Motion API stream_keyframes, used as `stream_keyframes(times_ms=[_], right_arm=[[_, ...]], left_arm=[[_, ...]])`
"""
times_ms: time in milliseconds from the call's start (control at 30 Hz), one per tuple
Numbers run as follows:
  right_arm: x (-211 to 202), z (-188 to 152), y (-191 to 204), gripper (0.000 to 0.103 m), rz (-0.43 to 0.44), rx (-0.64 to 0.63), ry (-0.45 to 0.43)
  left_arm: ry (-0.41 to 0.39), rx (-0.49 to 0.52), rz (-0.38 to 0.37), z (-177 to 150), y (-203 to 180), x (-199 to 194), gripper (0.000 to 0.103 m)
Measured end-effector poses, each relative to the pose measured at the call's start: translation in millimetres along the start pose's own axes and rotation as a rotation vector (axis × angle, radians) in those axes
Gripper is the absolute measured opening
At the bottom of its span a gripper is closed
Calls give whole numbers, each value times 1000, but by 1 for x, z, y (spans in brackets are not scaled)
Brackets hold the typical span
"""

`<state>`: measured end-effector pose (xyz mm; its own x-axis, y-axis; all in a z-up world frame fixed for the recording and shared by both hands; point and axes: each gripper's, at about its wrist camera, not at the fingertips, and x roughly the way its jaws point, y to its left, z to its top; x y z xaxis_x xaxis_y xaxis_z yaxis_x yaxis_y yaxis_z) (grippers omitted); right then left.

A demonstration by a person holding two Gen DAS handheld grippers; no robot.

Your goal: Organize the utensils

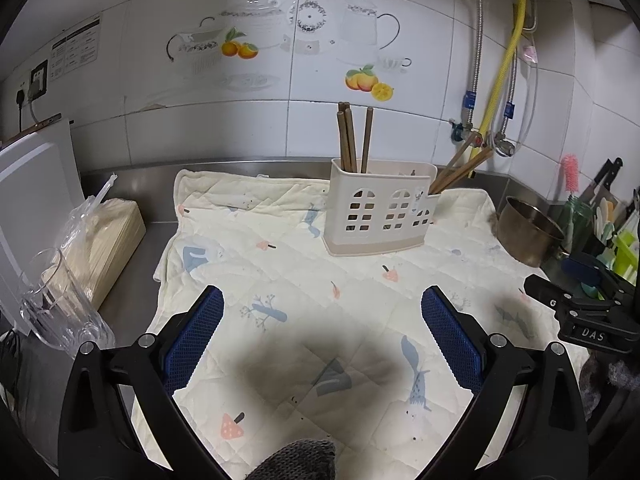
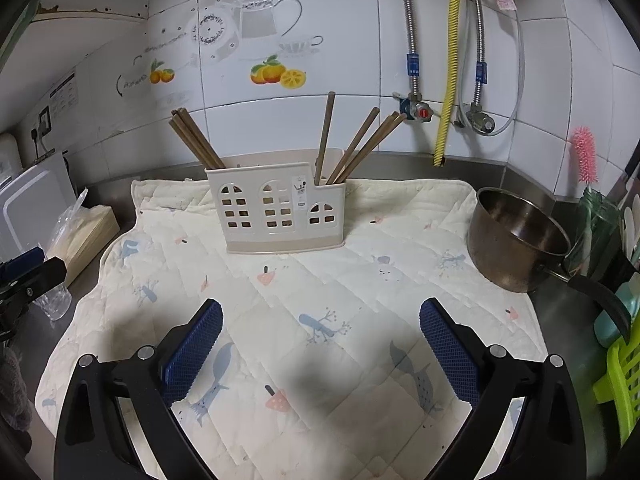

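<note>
A cream utensil holder [image 1: 378, 208] [image 2: 276, 212] with window-shaped cut-outs stands at the back of a quilted cloth [image 1: 304, 280] [image 2: 304, 300]. Several brown chopsticks [image 1: 352, 140] [image 2: 196, 140] stick up from its left compartment, and more chopsticks [image 1: 460, 168] [image 2: 360, 144] lean right out of its low right compartment. My left gripper [image 1: 322, 300] hovers open over the front of the cloth, nothing between its blue pads. In the right wrist view my right gripper [image 2: 320, 312] is also open and empty, well short of the holder.
A steel pot [image 1: 528, 232] [image 2: 516, 236] sits at the cloth's right edge. A clear plastic cup [image 1: 56, 300] and a bagged box [image 1: 104, 244] stand on the left. A green rack [image 2: 624, 376], a pink brush [image 2: 584, 156] and knives crowd the right. Tiled wall with pipes [image 2: 450, 60] behind.
</note>
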<state>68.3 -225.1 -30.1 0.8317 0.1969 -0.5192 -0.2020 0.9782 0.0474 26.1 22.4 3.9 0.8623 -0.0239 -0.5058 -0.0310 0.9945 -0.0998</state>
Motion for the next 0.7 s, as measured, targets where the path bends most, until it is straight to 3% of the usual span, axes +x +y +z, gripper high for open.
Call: stream_keyframes(times_ms=[700], right_arm=[[-5,-4,10,96,11,-19,-2]], left_arm=[[36,-12,-13,-12,1,8,98]])
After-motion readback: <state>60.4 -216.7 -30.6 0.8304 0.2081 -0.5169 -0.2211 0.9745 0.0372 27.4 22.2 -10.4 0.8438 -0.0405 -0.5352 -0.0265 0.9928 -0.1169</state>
